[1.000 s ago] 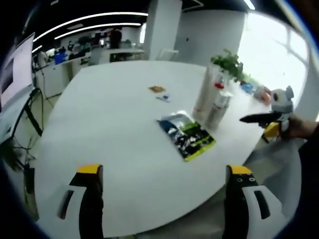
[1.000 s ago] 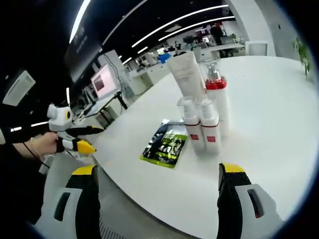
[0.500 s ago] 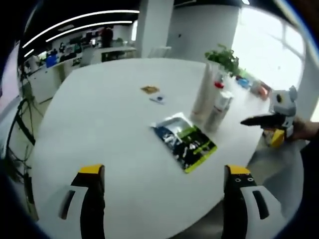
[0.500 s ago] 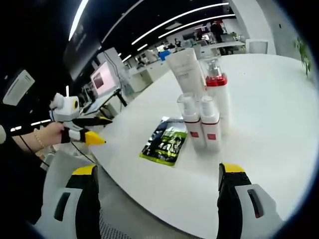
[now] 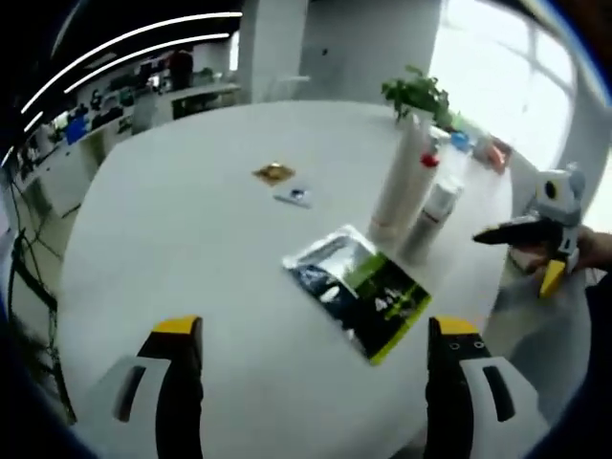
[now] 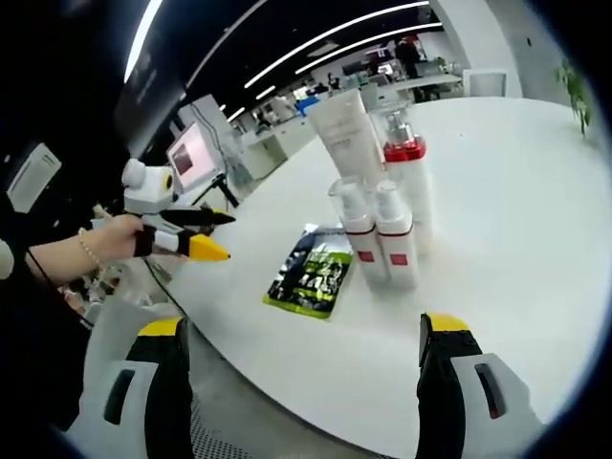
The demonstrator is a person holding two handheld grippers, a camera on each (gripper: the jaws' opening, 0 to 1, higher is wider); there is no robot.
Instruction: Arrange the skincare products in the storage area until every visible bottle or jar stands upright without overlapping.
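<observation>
Open-plan office space with strip lights overhead surrounds a big white desk [image 5: 191, 249], rounded at its edge, which carries everything in play. Largest of the skincare items is a tall white tube [image 6: 346, 134] standing on its cap, with a red-collared pump bottle [image 6: 408, 177] just beside it and two small white pump bottles [image 6: 378, 234] in front, touching side by side. All four stand upright in one tight cluster, none leaning on another as far as the right gripper view shows. Flat on the desk near them lies a green and black sachet [image 5: 357, 287], and farther off are two tiny packets [image 5: 283, 184]; a potted plant [image 5: 417, 94] sits at the far edge.

Judging by this, the bottles look already in order. What may be left is the sachet, the one product lying down, though whether it counts is unclear.

Both claws hover off the desk edge, well apart from the cluster. The left claw [image 5: 311, 382] is spread wide and empty, the sachet lying ahead between its jaws. The right claw [image 6: 296, 382] is likewise spread with nothing in it, the small bottles ahead of it.
</observation>
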